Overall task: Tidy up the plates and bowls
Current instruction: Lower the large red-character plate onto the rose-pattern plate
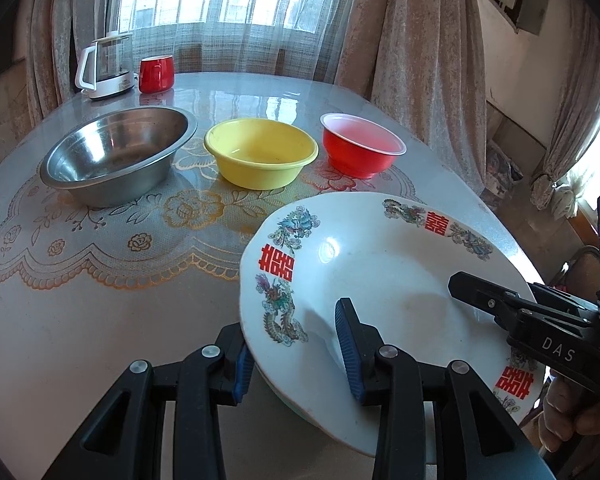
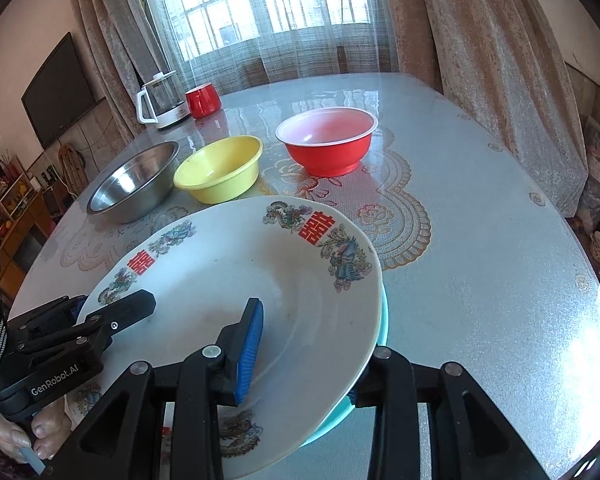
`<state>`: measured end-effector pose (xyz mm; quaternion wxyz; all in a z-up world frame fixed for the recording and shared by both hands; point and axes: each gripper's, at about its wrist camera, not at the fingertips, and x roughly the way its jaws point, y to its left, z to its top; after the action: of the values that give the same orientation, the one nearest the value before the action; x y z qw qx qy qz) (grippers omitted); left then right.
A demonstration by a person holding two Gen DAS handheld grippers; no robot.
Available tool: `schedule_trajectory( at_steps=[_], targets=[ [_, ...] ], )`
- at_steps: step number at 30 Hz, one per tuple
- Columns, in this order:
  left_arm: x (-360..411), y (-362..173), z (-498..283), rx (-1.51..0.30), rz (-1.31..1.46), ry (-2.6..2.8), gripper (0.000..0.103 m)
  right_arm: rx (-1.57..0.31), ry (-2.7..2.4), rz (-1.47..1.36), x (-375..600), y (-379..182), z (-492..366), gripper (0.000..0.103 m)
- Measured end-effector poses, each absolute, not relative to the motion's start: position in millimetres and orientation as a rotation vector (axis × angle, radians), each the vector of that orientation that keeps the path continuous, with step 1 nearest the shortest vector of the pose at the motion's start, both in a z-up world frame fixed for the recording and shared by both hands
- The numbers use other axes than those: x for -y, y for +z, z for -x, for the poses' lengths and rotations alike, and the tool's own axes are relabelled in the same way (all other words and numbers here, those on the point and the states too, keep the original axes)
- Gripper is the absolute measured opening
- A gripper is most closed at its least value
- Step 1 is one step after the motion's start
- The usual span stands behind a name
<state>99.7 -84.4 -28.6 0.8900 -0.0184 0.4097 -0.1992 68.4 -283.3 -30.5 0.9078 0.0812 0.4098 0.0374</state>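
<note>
Between both tools' blue-padded fingers sits the white dragon-patterned ceramic plate (image 1: 380,264): left gripper (image 1: 296,354) and right gripper (image 2: 300,360) each straddle its rim, jaws narrow.

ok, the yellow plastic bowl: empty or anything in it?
Empty. Both wrist views show the yellow plastic bowl's bare inside and bottom; it stands upright between the steel bowl and red bowl.

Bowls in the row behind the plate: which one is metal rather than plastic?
The steel bowl, at the row's left end nearest the kettle. It is shiny and grey; the yellow bowl and red bowl beside it are coloured.
</note>
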Motion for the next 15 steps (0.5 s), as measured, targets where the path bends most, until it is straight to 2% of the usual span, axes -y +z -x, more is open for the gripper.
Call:
schedule_trajectory(
  at_steps=[15],
  targets=[
    [82.5,-29.1,-90.9,-0.820,0.006,-0.396,0.037,-0.872,0.059,-0.161,295.4,-37.2,-57.7,0.036]
  ],
)
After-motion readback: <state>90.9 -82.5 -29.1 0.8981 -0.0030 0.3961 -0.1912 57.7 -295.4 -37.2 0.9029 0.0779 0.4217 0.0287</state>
